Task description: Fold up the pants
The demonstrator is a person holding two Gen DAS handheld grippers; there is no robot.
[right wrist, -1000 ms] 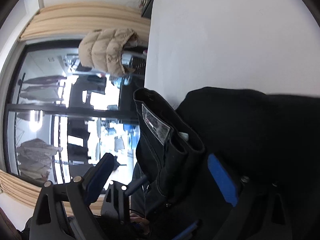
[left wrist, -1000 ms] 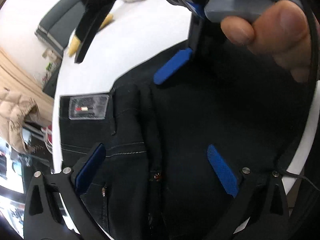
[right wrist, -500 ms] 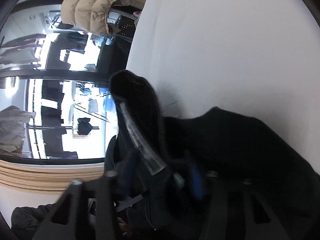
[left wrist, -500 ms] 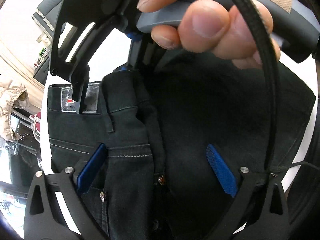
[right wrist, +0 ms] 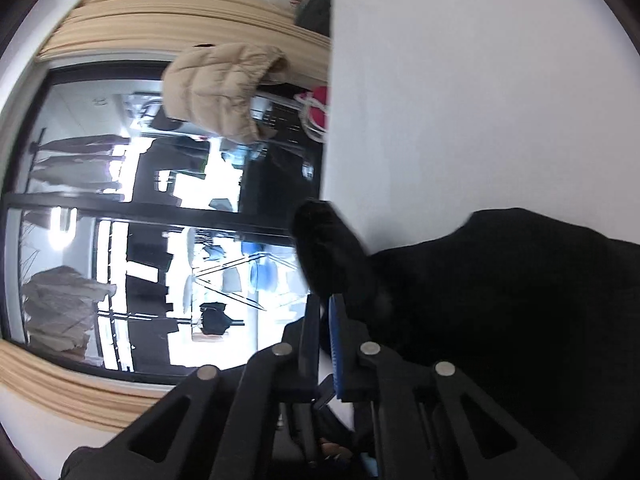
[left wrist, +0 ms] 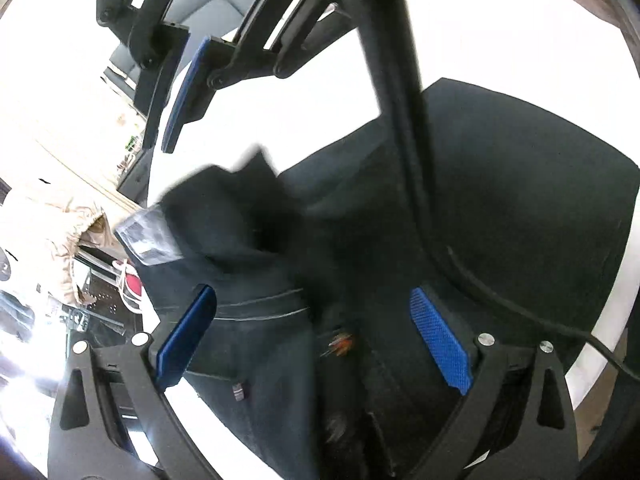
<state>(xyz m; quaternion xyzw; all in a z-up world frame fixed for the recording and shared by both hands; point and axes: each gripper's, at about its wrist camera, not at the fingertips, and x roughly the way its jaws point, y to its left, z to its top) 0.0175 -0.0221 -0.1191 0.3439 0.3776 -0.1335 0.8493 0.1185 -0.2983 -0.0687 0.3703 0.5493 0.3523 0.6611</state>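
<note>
Black pants (left wrist: 500, 208) lie partly folded on a white table (left wrist: 328, 92). Their waistband with a grey label (left wrist: 150, 236) is bunched up and blurred at the left. My left gripper (left wrist: 312, 332) is open, its blue pads either side of the fly and button, just above the cloth. My right gripper (right wrist: 325, 320) has its jaws nearly closed with nothing clearly between them, beside a raised fold of the pants (right wrist: 332, 248). It also shows in the left wrist view (left wrist: 176, 92), lifted above the table.
The table edge (right wrist: 326, 152) runs close to the pants' waistband side. Beyond it are a beige puffer jacket (right wrist: 224, 88), a red shoe (right wrist: 318, 110) and large windows. A black cable (left wrist: 400, 120) crosses over the pants. A grey sofa (left wrist: 216, 12) stands far behind.
My right gripper closed, pulled off the waistband and rose above the table. The waistband corner has bunched up and is moving. My left gripper stayed open over the fly.
</note>
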